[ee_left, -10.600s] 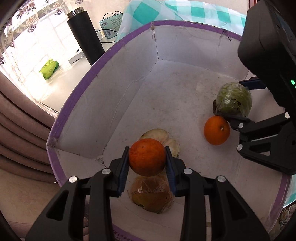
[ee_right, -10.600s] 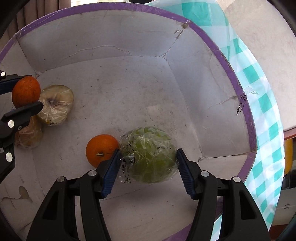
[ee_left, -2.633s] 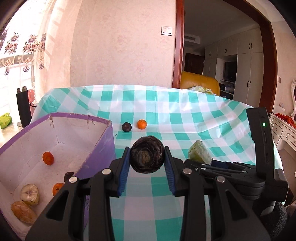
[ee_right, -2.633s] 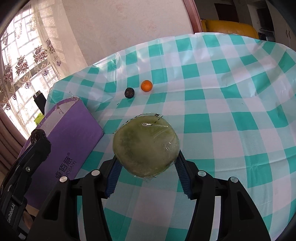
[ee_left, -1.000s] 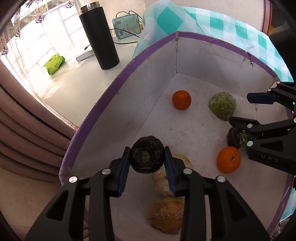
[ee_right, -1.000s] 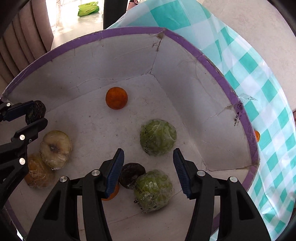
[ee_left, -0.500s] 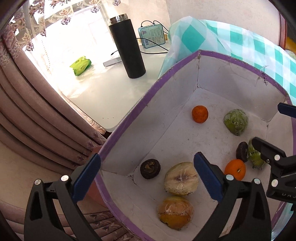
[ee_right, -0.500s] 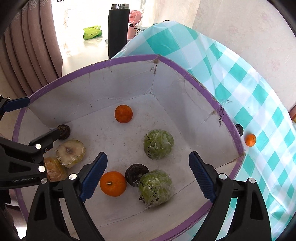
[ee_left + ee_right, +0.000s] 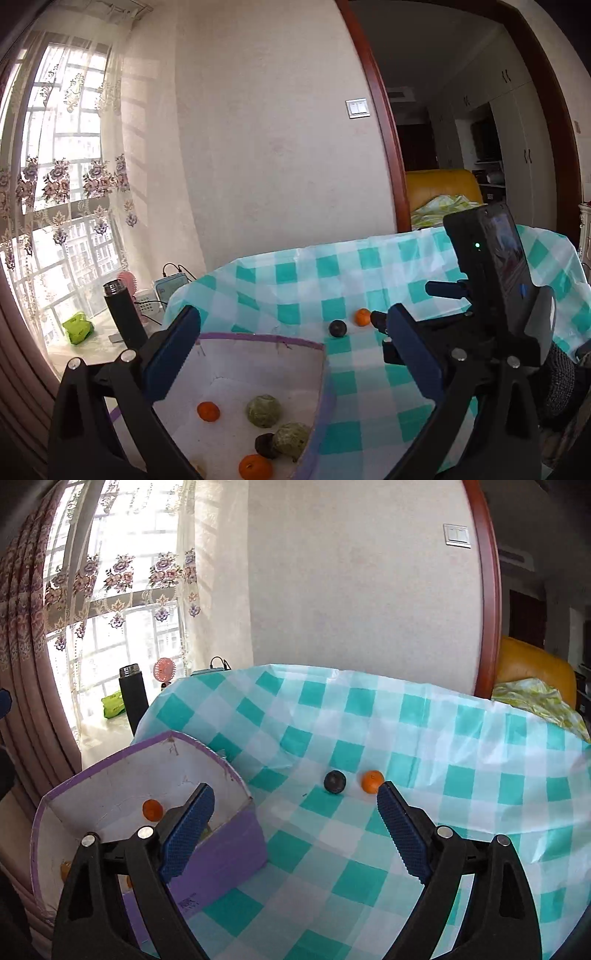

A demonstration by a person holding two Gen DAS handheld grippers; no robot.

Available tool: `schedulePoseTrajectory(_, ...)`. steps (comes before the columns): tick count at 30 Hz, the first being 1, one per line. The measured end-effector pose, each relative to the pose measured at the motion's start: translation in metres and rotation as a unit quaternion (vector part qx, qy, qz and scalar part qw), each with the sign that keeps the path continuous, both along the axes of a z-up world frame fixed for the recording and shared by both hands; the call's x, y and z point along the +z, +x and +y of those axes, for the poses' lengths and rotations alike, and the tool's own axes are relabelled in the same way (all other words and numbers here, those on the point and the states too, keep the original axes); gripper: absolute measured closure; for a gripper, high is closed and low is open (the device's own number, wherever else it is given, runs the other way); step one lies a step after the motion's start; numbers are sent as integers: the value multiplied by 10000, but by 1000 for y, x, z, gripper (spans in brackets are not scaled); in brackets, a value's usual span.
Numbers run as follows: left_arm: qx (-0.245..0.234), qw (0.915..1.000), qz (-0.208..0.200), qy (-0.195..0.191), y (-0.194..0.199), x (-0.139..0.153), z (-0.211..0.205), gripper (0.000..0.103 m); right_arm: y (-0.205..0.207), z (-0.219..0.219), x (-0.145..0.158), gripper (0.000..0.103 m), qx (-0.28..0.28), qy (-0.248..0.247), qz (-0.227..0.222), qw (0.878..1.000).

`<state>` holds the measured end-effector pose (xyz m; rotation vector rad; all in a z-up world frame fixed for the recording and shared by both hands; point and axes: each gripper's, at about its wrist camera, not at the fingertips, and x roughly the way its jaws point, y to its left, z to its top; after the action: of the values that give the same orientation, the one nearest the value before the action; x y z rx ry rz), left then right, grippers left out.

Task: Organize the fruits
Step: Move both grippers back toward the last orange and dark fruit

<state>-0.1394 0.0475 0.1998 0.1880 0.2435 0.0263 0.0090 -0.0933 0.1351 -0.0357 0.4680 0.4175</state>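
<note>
Centre frame, checked cloth point(image 9: 424, 738): 2 fruits left, dark fruit point(image 9: 334, 781), orange point(image 9: 372, 781). Left gripper point(image 9: 295, 347), right gripper point(image 9: 295, 823) spread wide, empty. Straddle each fruit squarely, clamp gently, carry to box point(image 9: 229, 849).

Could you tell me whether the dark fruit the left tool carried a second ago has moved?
Yes: the left tool opened, leaving it inside the purple box, now hidden.

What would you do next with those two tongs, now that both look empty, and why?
Probably reach both toward the far side of the checked cloth. The left tongs and right tongs have just been opening and hold nothing, and a dark fruit and a small orange lie side by side there, outside the purple box that holds the other fruit.
</note>
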Motion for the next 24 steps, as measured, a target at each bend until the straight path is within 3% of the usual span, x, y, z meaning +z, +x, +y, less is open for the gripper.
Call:
schedulePoseTrajectory(3,-754,9944,708,-196,33,-41,-45,2,31,-48,-30,16,-601,97,471,9970)
schedulePoseTrajectory(6,-1113,9776,1701,-544,79,-95,-73,2,58,-82,-58,16,-982,147,868,9913)
schedulePoseTrajectory(11,-928,9623,2422,-817,150,-152,-76,2,95,-105,-92,16,-1333,-51,1216,9836)
schedulePoseTrajectory(17,-1163,9447,2908,-975,177,-183,-69,2,133,-66,-109,16,-726,-545,1206,9885)
schedulePoseTrajectory(18,-1263,9386,3016,-1104,178,-185,-68,2,139,-56,-110,16,-579,-652,1164,9894)
schedulePoseTrajectory(20,-1448,9360,2914,-1343,174,-185,-63,2,153,-36,-113,19,-315,-843,1118,9896)
schedulePoseTrajectory(24,-1699,9325,2813,-1497,170,-184,-61,2,191,-11,-120,35,39,-885,1409,9861)
